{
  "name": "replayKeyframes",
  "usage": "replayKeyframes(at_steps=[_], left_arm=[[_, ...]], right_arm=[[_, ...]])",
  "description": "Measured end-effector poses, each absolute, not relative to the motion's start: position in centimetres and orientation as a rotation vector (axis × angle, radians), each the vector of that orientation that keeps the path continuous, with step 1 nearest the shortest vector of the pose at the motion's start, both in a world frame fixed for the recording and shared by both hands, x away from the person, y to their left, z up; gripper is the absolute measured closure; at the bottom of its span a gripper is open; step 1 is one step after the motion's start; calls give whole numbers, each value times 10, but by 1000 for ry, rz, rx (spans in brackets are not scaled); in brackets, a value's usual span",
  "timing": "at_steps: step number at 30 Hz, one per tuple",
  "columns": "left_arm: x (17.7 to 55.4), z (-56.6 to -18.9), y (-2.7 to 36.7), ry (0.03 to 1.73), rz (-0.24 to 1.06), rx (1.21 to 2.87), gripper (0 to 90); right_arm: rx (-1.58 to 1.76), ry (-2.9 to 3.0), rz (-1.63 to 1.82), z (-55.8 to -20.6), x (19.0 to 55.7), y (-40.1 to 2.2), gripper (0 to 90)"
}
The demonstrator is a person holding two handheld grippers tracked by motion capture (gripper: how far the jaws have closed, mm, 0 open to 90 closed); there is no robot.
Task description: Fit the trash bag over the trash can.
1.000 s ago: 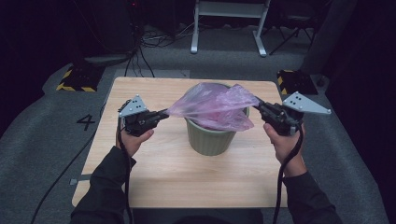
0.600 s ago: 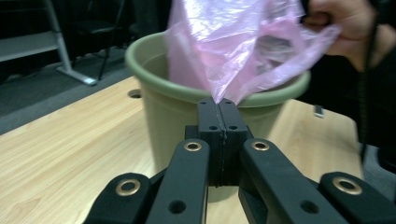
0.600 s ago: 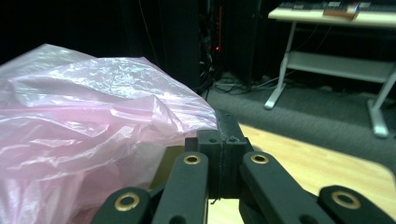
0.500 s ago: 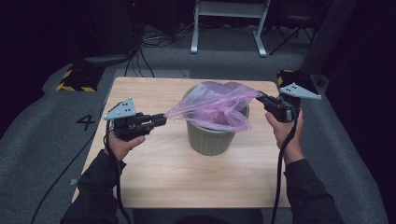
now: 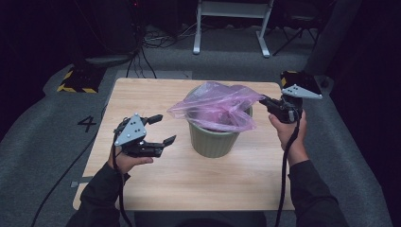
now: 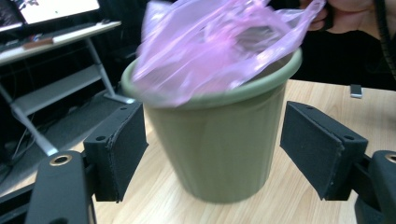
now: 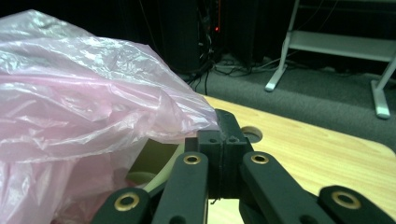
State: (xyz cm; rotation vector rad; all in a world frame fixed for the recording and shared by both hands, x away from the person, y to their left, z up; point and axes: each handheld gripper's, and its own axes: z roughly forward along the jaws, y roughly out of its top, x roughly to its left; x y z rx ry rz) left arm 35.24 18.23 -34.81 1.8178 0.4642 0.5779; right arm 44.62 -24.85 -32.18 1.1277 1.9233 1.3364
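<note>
Up close, the right gripper point(image 7: 219, 135) has its jaws pressed together on a corner of the pink bag point(image 7: 84, 107), and the film bunches right at the pad tips. Its own view shows this pinch plainly, plus a sliver of the green bin point(image 7: 156, 165) rim under the film and the counter point(image 7: 317, 154) beyond. From the high view the same gripper point(image 5: 265, 101) sits at the bin's right, level with the rim, with the bag point(image 5: 215, 106) stretched from its tip across the mouth of the bin point(image 5: 215, 139); the pinch itself is too small to make out there.

The left gripper point(image 5: 160, 127) stands apart from the bag, over the counter point(image 5: 142, 94) to the left of the bin. Its jaws have just been opening and nothing is between the pads. The high view shows the gap between this gripper and the bag's loose left corner, which hangs free above the rim. The left gripper view point(image 6: 215, 154) gives what the high view cannot: both black pads point(image 6: 126, 149) wide apart, framing the bin point(image 6: 215, 154) from the side, its ribbed wall and thick rim sharp, the bag point(image 6: 210, 42) blurred and piled above the rim, spilling a little over the near edge. At the top right of that view a hand point(image 6: 345, 16) shows by the far end of the bag.

The bin stands upright near the counter's middle, and the bag lies partly inside it and partly heaped over the top.
</note>
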Motion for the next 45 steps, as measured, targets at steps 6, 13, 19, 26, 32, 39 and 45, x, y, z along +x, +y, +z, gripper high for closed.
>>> replayKeyframes(at_steps=[6, 13, 19, 26, 32, 39, 45], left_arm=[[390, -348, 169, 558, 317, 1753, 227], [411, -351, 162, 716, 366, 1692, 274], [398, -348, 156, 661, 636, 1771, 234], [411, -350, 166, 690, 626, 1807, 194], [413, -350, 160, 629, 711, 1859, 254], [420, -352, 161, 572, 740, 1956, 847], [420, -355, 171, 541, 666, 1970, 900]], right_arm=[[1127, 1948, 1343, -324, 449, -247, 900], [1092, 1956, 1354, -324, 446, -248, 900], [1070, 1980, 1352, -325, 444, -249, 900], [1038, 2004, 1346, -324, 442, -245, 900], [1014, 2029, 1339, -322, 443, -239, 900], [992, 2055, 1352, -323, 440, -237, 900], [1015, 2043, 1356, -324, 438, -245, 900]])
